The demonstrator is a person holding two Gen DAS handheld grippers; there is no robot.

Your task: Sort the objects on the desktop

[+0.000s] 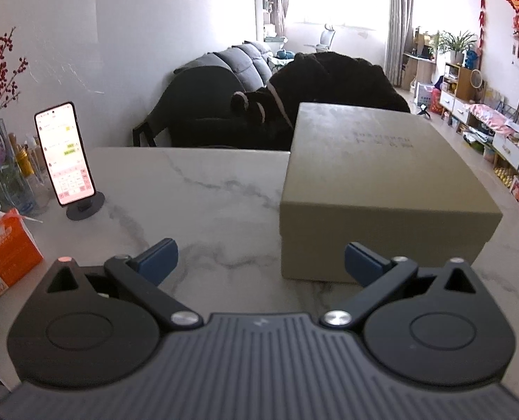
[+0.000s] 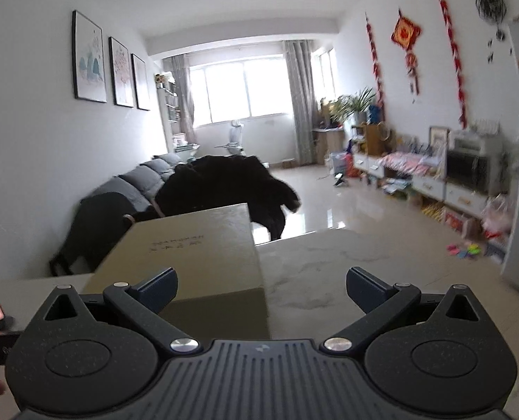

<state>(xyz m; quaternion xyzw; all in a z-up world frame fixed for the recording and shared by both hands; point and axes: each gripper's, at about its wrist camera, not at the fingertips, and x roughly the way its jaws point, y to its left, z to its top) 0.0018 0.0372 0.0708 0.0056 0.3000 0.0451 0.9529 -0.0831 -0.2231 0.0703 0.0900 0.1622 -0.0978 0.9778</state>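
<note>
A closed olive box [image 1: 382, 182] is set on the marble table [image 1: 189, 192], and everything else is placed from it. The left gripper [image 1: 259, 262] is held low before the box's near wall, its jaws spread wide with nothing between them; its right finger [image 1: 362, 262] is seen against that wall, though contact cannot be told. Left of the box, a lit phone [image 1: 65, 154] is propped on a round stand, with an orange carton [image 1: 9, 252] nearer. The right gripper [image 2: 261, 288] is held above the box's near right corner, likewise wide open and empty. Beyond the box, a dark coat [image 1: 329, 80] is draped over a sofa
</note>
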